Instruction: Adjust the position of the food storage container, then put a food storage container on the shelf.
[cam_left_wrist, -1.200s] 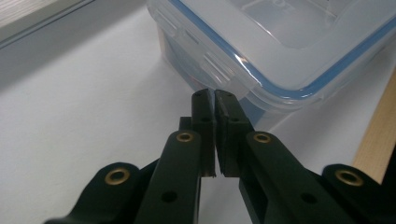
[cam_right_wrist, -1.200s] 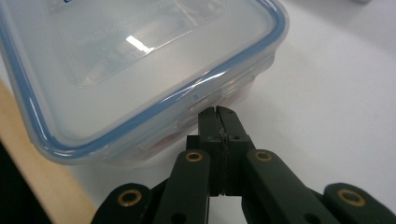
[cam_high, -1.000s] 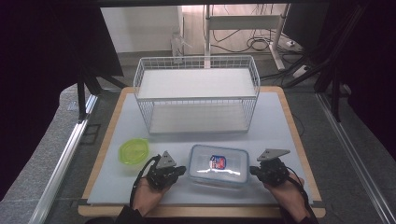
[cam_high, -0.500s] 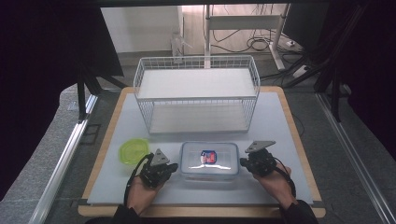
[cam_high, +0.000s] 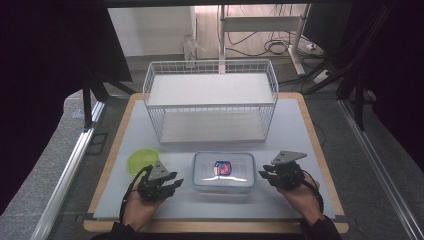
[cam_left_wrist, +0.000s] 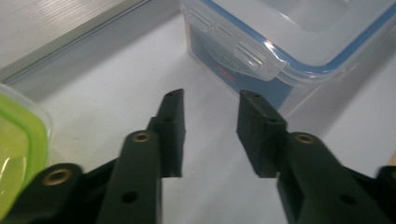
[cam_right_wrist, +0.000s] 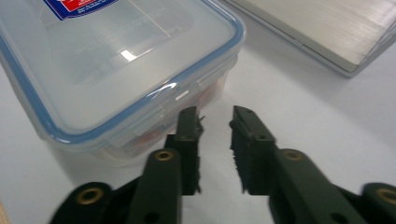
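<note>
Clear container (cam_high: 223, 172) with the blue-rimmed lid is sitting on the white counter (cam_high: 295, 135), near-centre, just in front of the wire basket (cam_high: 210, 102). Red-and-blue label (cam_high: 223, 167) is showing on top of the lid.

Left tool (cam_high: 172, 184) is sitting just left of the container, pointing at its left end. Jaws have just been opening and are standing apart with nothing between them. In the left gripper view the left tool (cam_left_wrist: 210, 105) is aiming at the container (cam_left_wrist: 289, 42) end with the latch flap (cam_left_wrist: 236, 44); not touching it, a gap of bare counter is showing between the tips and the box.

Right tool (cam_high: 264, 175) is sitting just right of the container, pointing at its right end. Jaws have also just been opening, apart, nothing clamped. In the right gripper view the right tool (cam_right_wrist: 215, 119) is very close to the container (cam_right_wrist: 107, 70) corner; one pad looks right at the latch, can't tell if it's making contact.

Green lid (cam_high: 141, 161) is lying flat on the counter, left of the container, just beyond the left tool. Its edge (cam_left_wrist: 21, 144) is also showing in the left gripper view.

Both hands are resting low at the near edge of the counter.
</note>
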